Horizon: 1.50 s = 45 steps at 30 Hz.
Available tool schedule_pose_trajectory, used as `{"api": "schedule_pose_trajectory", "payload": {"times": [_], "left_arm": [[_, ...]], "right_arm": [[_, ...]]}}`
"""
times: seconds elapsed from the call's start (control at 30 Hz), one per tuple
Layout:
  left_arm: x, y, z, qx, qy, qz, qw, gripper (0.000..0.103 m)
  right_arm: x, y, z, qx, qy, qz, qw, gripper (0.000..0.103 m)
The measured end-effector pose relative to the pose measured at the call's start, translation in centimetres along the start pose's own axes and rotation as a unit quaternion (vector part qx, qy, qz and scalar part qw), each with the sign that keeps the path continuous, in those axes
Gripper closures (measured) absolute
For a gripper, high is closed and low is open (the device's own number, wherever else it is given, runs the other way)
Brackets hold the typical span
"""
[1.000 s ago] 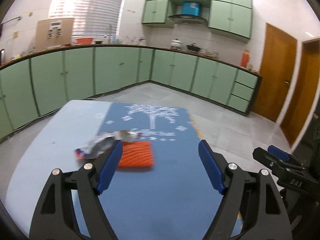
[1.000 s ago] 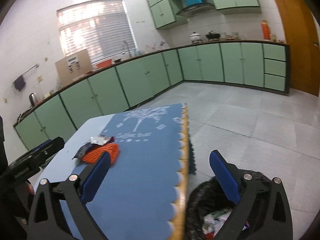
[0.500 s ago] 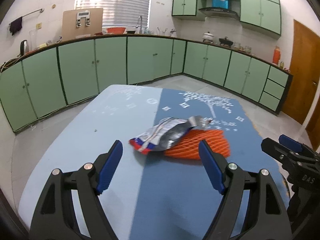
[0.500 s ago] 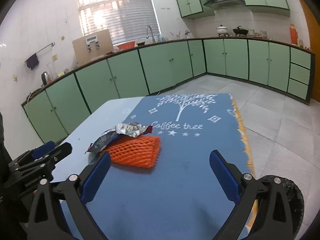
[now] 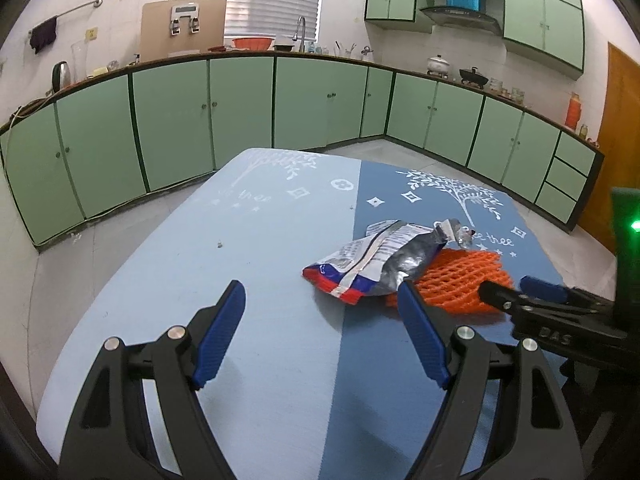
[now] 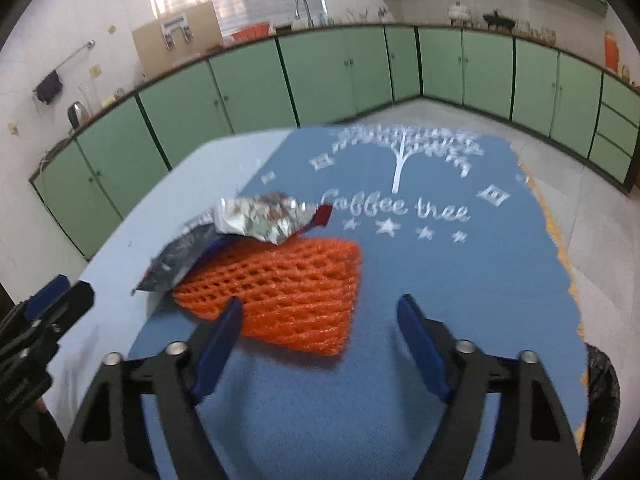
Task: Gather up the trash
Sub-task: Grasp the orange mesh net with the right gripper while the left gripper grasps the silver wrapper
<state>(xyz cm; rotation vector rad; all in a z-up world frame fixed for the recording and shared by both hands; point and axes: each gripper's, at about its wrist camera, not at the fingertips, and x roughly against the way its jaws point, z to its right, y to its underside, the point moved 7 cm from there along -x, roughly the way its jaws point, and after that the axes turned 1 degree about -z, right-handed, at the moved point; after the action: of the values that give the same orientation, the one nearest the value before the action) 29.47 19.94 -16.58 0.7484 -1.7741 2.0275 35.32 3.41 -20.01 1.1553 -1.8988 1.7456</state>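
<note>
A crumpled silver snack wrapper (image 5: 376, 260) with a red and blue end lies on an orange foam fruit net (image 5: 460, 276) on the blue tablecloth (image 5: 256, 256). My left gripper (image 5: 320, 332) is open and empty, just short and left of the wrapper. In the right wrist view the wrapper (image 6: 248, 224) rests on the net's far left part (image 6: 288, 284). My right gripper (image 6: 318, 332) is open and empty, low over the net's near edge, and also shows in the left wrist view (image 5: 536, 300).
Green kitchen cabinets (image 5: 240, 108) run around the room behind the table. A black trash bag (image 6: 604, 384) sits below the table's right edge. The scalloped yellow cloth edge (image 6: 560, 248) marks the table's right side. A wooden door (image 5: 624, 140) is at the far right.
Both grippers have moved in toward the trash. The left has swung left, so the wrapper now lies by its right finger. The right has dropped close over the orange net.
</note>
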Motion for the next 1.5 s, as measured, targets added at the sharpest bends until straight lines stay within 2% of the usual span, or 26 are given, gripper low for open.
{"api": "schedule_pose_trajectory", "payload": {"times": [0.03,0.07,0.17,0.23,0.3,0.6,0.8,1.1,1.13,1.2,1.23,1.3,1.33,1.37,1.4,1.5], "left_arm": [[-0.1,0.0,-0.1,0.001,0.000,0.000,1.0000,0.027],[-0.2,0.0,-0.2,0.002,0.000,-0.001,1.0000,0.026],[-0.6,-0.1,-0.1,0.002,0.003,-0.004,1.0000,0.026],[-1.0,0.0,0.0,0.001,0.005,-0.009,1.0000,0.026],[-1.2,0.1,0.4,-0.001,0.006,-0.011,0.9999,0.026],[-2.9,-0.4,2.5,-0.016,0.017,-0.023,0.9995,0.025],[-4.1,-0.5,4.8,-0.017,0.042,-0.035,0.9984,0.024],[-7.3,0.4,7.0,-0.043,0.018,-0.086,0.9952,0.025],[-7.7,0.6,6.9,-0.043,0.012,-0.094,0.9946,0.027],[-8.2,0.8,6.4,-0.037,-0.001,-0.107,0.9936,0.039],[-8.3,0.8,6.2,-0.033,-0.005,-0.107,0.9937,0.041],[-8.2,0.8,5.8,-0.025,-0.009,-0.104,0.9942,0.053],[-8.0,0.7,5.6,-0.022,-0.010,-0.100,0.9947,0.056],[-7.8,0.6,5.5,-0.021,-0.008,-0.096,0.9952,0.070],[-7.5,0.5,5.5,-0.020,-0.006,-0.088,0.9959,0.089],[-6.5,0.4,5.5,-0.014,-0.005,-0.075,0.9970,0.091]], "right_arm": [[-0.5,0.2,0.0,-0.002,-0.004,-0.013,1.000,0.043],[-0.9,0.4,0.0,-0.004,-0.014,-0.021,1.000,0.057],[-0.7,0.6,-0.1,-0.005,-0.021,-0.019,1.000,0.072],[-0.4,0.7,0.1,-0.010,-0.025,-0.015,1.000,0.087],[0.1,0.9,0.5,-0.017,-0.031,-0.012,0.999,0.092],[4.2,1.5,3.6,-0.013,0.011,0.016,1.000,0.094],[5.9,1.7,6.6,-0.036,0.032,0.026,0.998,0.094],[6.2,2.3,8.3,-0.051,0.034,0.028,0.998,0.094],[6.1,2.3,8.2,-0.053,0.031,0.029,0.998,0.094],[6.1,2.5,8.1,-0.053,0.028,0.028,0.998,0.094],[6.0,2.5,8.0,-0.053,0.027,0.028,0.998,0.094],[5.9,2.6,7.8,-0.054,0.023,0.027,0.998,0.094],[5.9,2.7,7.7,-0.053,0.022,0.027,0.998,0.094],[6.0,2.8,7.5,-0.053,0.019,0.027,0.998,0.094],[6.0,2.8,7.3,-0.052,0.017,0.027,0.998,0.094],[6.1,2.9,6.9,-0.044,0.014,0.025,0.999,0.094]]}}
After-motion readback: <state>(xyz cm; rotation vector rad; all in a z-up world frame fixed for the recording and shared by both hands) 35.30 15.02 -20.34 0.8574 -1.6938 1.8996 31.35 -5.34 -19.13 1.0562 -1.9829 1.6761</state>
